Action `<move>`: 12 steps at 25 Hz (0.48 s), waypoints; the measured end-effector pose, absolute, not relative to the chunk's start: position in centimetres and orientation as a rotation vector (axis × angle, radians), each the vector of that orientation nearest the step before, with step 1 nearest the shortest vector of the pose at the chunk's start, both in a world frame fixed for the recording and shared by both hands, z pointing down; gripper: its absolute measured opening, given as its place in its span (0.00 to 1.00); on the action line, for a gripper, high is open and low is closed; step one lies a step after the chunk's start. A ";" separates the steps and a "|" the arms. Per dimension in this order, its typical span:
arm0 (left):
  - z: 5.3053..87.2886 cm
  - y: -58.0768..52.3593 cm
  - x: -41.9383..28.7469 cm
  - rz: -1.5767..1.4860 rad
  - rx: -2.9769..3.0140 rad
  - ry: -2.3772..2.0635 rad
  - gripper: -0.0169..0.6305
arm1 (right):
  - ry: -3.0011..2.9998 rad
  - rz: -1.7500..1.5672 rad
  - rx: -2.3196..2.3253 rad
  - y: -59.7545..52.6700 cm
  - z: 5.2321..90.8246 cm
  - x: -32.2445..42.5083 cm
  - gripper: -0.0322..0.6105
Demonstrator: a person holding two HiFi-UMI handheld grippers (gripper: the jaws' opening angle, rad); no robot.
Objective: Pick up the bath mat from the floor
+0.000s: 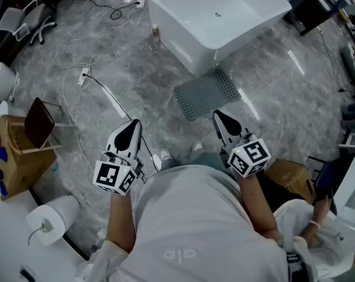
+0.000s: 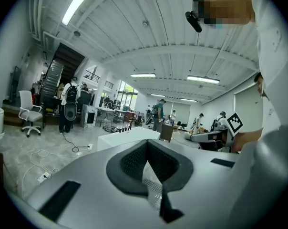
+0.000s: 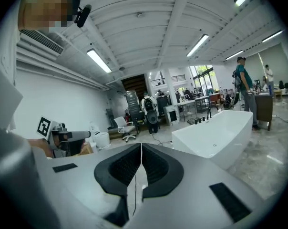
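The bath mat [image 1: 207, 93], grey and perforated, lies flat on the floor, with its far edge against the base of the white tub [image 1: 218, 16]. Nothing rests on it and nothing is touching it.

Both grippers are held out in front of the person, well above the floor and pointing only slightly downward. The fingers of the left gripper [image 1: 132, 127] are seen closed tip to tip in its own view, with nothing held. The fingers of the right gripper [image 1: 218, 117] are likewise pressed together and empty. In the head view the right gripper sits just short of the mat's near edge, while the left is well apart from it.

The step in hand is judged to be the approach, and the pick itself is not yet begun. For the next move, a gripper would need to be lowered to the floor and its fingers opened. A free edge or corner of the mat away from the tub would then need to be pinched, since so thin and flat a mat offers little else to grip.
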State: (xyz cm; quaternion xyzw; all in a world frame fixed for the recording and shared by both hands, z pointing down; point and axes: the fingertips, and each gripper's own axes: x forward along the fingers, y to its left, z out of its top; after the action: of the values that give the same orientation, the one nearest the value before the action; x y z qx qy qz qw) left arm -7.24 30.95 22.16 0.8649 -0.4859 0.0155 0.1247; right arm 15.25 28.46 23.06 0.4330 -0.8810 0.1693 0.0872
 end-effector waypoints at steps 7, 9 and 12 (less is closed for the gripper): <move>24.2 28.9 -7.5 0.112 2.530 -1.334 0.05 | -2.542 0.519 1.373 27.4 24.5 16.5 0.09; 24.7 28.0 -7.1 0.125 2.526 -1.324 0.05 | -2.534 0.533 1.386 26.5 25.0 17.1 0.09; 25.4 26.1 -6.6 0.151 2.519 -1.323 0.05 | -2.533 0.549 1.387 24.4 25.6 17.8 0.09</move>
State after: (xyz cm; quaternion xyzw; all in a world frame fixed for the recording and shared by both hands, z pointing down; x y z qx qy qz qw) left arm -6.58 26.08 25.38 0.8746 -0.4595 0.0525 0.1458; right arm 17.80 24.45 25.65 0.4695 -0.8572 0.1859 0.1009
